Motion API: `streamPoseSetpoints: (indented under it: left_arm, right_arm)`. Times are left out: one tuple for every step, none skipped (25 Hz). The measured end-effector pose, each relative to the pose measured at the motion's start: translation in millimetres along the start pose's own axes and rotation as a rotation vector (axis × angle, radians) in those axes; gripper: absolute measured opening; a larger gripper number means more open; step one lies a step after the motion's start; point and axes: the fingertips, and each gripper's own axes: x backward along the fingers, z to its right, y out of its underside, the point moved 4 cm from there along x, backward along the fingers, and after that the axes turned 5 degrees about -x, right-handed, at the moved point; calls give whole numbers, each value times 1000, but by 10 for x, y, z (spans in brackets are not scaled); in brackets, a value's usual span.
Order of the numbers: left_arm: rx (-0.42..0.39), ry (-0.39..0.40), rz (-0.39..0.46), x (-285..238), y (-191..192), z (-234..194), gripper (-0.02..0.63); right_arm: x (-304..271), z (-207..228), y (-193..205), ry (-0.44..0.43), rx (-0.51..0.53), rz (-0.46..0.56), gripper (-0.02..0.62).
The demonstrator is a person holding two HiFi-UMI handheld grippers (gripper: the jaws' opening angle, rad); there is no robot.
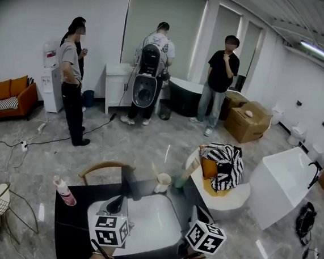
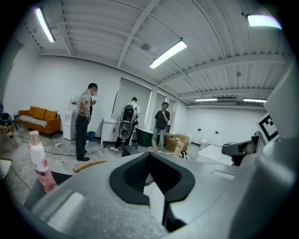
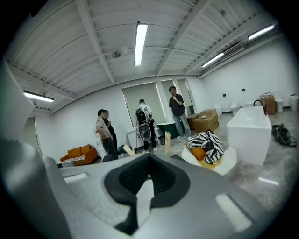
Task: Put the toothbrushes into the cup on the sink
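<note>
A white cup [image 1: 162, 183] stands on the black counter behind the white sink [image 1: 158, 222], with a pale toothbrush [image 1: 156, 171] leaning out of it. Just to its right a second pale toothbrush [image 1: 191, 167] rises from a greenish cup [image 1: 179, 182]. My left gripper [image 1: 118, 200] is over the sink's left side, shut and empty. The right gripper [image 1: 199, 214] is at the sink's right rim, also shut with nothing in it. In the left gripper view the left gripper [image 2: 149, 175] shows pads pressed together. The right gripper [image 3: 149, 179] looks the same, with toothbrush tips [image 3: 167, 142] above it.
A pink bottle [image 1: 64, 191] stands on the counter's left, and a black faucet [image 1: 128, 182] rises behind the sink. A wooden chair back [image 1: 104, 168] is beyond the counter, a white seat with a striped cushion [image 1: 222, 166] to the right. Three people [image 1: 151, 68] stand far off.
</note>
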Motion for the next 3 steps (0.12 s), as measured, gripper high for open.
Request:
streamPoseSetpoints:
  left_arm:
    - [-1, 2, 1, -23, -15, 3, 8]
    - [-3, 3, 2, -45, -30, 6, 8]
    - [-4, 5, 2, -67, -44, 9, 8]
  right_arm:
    - [-18, 1, -6, 1, -1, -2, 2]
    - [-35, 0, -12, 1, -2, -4, 2]
    - [-52, -1, -18, 1, -3, -7, 2]
